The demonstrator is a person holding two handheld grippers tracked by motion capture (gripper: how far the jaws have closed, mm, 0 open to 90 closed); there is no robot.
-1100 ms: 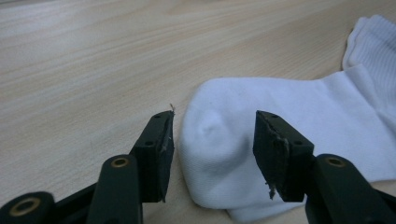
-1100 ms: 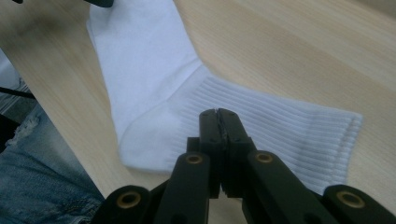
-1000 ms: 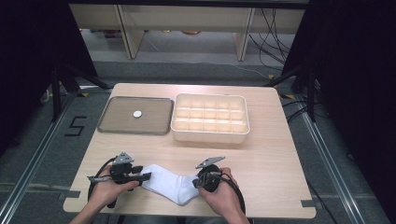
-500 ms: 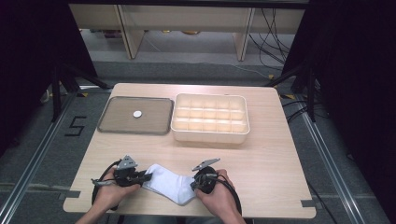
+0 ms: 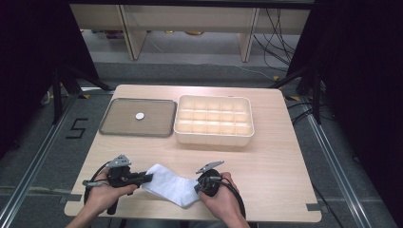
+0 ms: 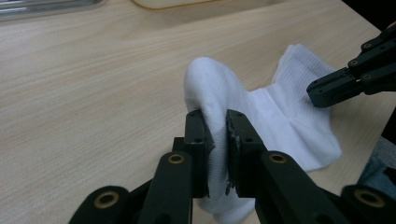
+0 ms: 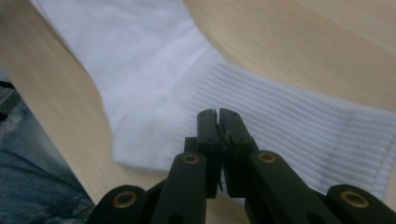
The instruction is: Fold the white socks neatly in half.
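Left tongs [image 6: 216,128] have just been closing, jaws now pinching a fold of the sock [image 6: 280,112] and holding it slightly raised. Right tongs [image 7: 218,116] are gripping near-shut on the sock's ribbed cuff. Both hands are sitting low near the bench [image 5: 285,175] edge, tongs pointing toward each other.

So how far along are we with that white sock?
Both ends look gripped: the left gripper, whose jaws have just been closing, pinches a raised fold of the white sock, and the right gripper is shut on its ribbed cuff. Most of it lies on the table. Lifting or folding it seems left.
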